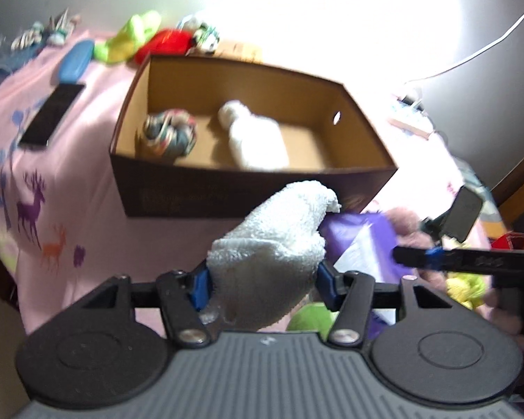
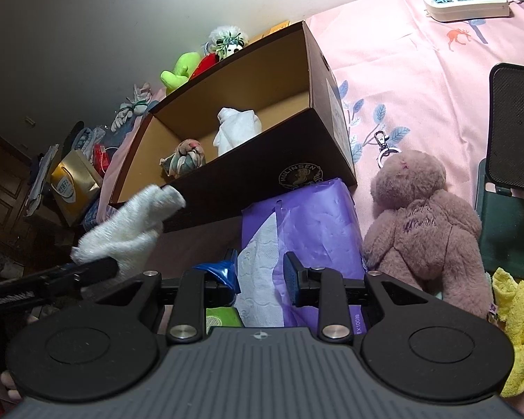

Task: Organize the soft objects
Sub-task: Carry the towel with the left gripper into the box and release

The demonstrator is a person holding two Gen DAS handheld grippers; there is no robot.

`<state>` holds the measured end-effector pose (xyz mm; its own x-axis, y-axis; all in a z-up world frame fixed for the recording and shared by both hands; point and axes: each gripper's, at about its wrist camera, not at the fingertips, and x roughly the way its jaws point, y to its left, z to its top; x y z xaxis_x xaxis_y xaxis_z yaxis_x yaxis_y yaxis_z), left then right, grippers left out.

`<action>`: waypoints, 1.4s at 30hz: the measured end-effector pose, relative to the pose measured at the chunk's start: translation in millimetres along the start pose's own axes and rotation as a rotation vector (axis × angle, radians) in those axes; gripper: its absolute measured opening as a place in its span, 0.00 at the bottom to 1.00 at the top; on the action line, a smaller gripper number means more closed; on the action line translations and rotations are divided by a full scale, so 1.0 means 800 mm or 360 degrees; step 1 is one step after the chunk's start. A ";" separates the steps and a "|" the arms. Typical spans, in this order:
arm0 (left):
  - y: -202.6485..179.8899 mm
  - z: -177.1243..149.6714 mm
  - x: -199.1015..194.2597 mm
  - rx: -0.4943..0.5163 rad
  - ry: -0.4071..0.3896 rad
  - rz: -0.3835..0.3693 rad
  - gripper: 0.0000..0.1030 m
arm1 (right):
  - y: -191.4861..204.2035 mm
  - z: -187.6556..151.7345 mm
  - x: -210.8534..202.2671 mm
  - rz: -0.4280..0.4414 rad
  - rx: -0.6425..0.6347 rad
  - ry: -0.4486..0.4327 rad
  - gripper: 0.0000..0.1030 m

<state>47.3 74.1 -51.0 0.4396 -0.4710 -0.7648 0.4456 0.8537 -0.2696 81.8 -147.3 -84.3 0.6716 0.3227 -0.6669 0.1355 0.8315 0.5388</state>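
We are finding the white towel [image 1: 276,244] pinched in the left claw [image 1: 262,279], hanging in the air just before the near wall of the box [image 1: 248,192]. Inside the box we are seeing a white bundle [image 1: 255,139] and a patterned bundle [image 1: 169,134], lying apart. The right claw [image 2: 260,277] is standing spread, pinching nothing, over the purple tissue pack [image 2: 314,223], which is lying against the box front. A pink plush [image 2: 426,230] is lying just beside the pack on the pink sheet [image 2: 419,70]; a yellow towel [image 2: 520,317] is sitting near it.
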 end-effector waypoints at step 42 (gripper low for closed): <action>0.085 0.138 0.180 -0.0682 0.0027 0.0404 0.65 | -0.041 0.003 -0.014 -0.0176 0.0193 -0.0111 0.11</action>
<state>226.8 39.6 -114.4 0.4786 -0.2358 -0.8458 -0.0362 0.9571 -0.2874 71.3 -179.2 -93.5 0.6960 0.1968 -0.6905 0.2953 0.7982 0.5251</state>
